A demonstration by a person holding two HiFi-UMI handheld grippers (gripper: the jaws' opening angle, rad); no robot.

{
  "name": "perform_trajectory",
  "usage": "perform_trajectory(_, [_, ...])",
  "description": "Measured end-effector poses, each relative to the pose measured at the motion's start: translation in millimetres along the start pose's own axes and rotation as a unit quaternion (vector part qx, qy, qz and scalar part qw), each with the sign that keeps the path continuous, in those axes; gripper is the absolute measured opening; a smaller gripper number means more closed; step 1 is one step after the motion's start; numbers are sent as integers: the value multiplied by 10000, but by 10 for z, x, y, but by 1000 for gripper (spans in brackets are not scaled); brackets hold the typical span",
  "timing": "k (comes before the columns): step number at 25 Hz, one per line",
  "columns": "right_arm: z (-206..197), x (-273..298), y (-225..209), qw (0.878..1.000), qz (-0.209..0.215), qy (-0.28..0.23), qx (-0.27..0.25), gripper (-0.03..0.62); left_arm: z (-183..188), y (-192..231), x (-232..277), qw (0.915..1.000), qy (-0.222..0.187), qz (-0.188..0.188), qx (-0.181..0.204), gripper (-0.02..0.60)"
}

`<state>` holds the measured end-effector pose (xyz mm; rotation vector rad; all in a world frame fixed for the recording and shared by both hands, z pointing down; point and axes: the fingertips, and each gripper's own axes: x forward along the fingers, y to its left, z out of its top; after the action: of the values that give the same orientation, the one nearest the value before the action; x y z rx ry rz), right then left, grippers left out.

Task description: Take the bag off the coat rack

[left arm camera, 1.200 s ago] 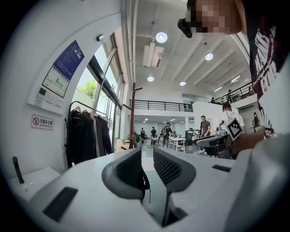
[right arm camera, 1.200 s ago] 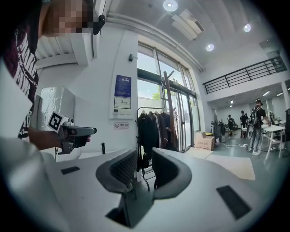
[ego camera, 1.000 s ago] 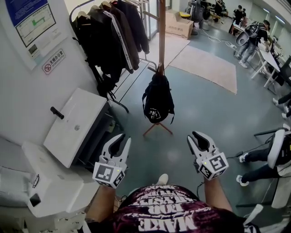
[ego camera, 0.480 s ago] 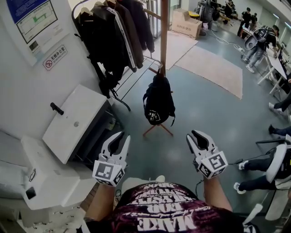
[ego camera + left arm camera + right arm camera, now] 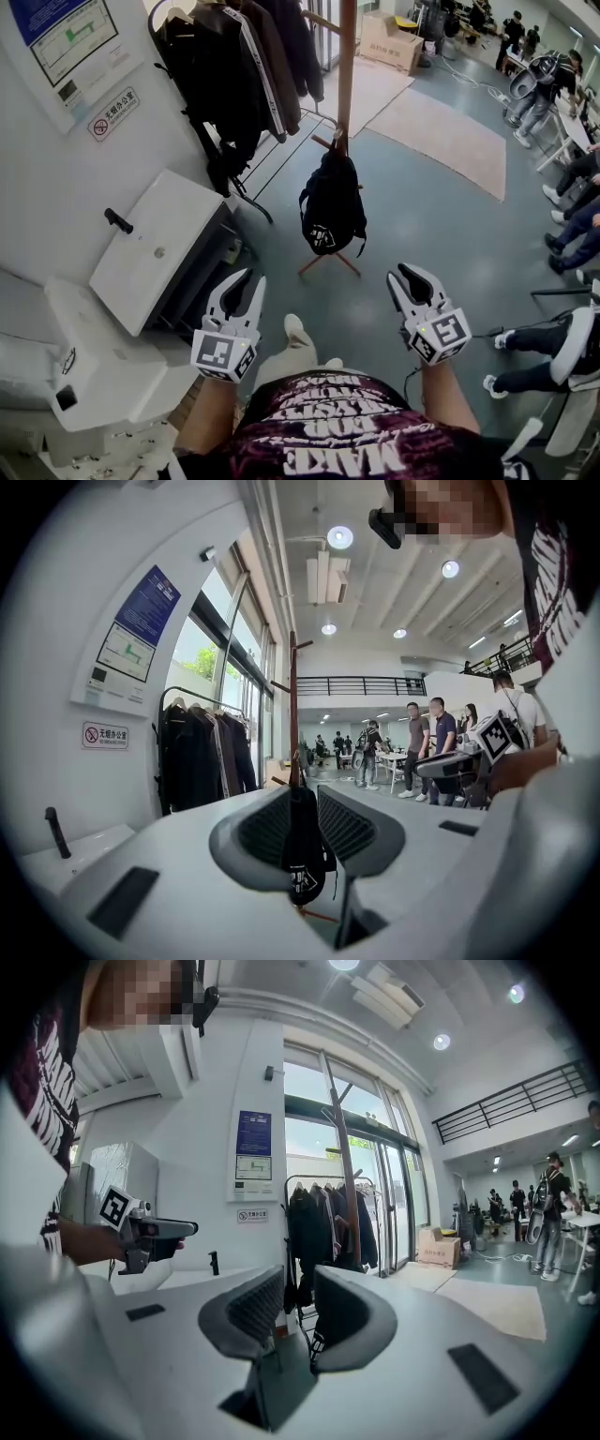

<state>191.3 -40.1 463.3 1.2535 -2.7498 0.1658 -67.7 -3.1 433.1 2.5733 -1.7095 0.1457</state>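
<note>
Black fabric backpack (image 5: 330, 202) hanging on brown wooden coat rack pole (image 5: 346, 66), well ahead of and between left gripper (image 5: 249, 281) and right gripper (image 5: 401, 277), both jaws apart, empty

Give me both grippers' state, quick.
Left gripper: open, holding nothing.
Right gripper: open, holding nothing.

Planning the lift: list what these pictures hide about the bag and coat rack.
- How the bag hooks onto the coat rack: too small in head view and left gripper view.
- Rack top: cut by head view's upper edge.
- Bag in right gripper view: mostly behind the jaws.
</note>
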Motion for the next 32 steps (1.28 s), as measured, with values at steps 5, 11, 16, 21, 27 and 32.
perform_trajectory(5, [8, 213, -66, 10000, -69, 24, -39, 109, -7, 161, 191, 9999, -61, -102, -21, 84])
perform_trajectory(11, [100, 459, -167, 9998, -156, 11, -120, 110, 32, 287, 518, 9996, -87, -272, -6, 84])
perform_trajectory(16, [106, 591, -281, 9997, -251, 22, -75, 110, 78, 302, 765, 9982, -42, -407, 450, 84])
perform_trajectory(21, [86, 770, -382, 9996, -289, 68, -29, 110, 77, 429, 996, 9983, -12, -510, 295, 84])
perform_trajectory(27, [172, 1050, -466, 9995, -280, 125, -58, 110, 76, 595, 1225, 9982, 23, -550, 243, 84])
perform_trajectory(32, [231, 1286, -552, 9993, -312, 160, -88, 110, 99, 747, 1455, 9976, 21, -644, 253, 84])
